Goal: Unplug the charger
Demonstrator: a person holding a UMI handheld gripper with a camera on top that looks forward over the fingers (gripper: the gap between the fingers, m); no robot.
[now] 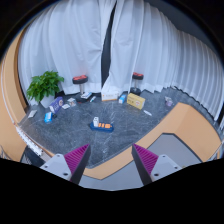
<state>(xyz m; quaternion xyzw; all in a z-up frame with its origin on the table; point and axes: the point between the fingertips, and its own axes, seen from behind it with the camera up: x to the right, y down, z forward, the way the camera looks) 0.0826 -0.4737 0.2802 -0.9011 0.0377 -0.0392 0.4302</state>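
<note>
I count 2 fingers on my gripper (113, 161), each with 1 magenta pad (78, 156), so 2 pads, spread apart with nothing between them. Beyond them is 1 grey table (95, 140) with a wooden rim. On it I count 1 leafy green plant (45, 86), 2 dark cylinders with red tops (80, 84), 1 small blue tray (102, 126) and 1 tan box (135, 100). The smaller scattered items are too tiny to count. Behind hang white curtains (60, 45), with 1 dark gap.

Charger cannot be picked out among small things (103, 124) on the grey counter (90, 142)
</note>
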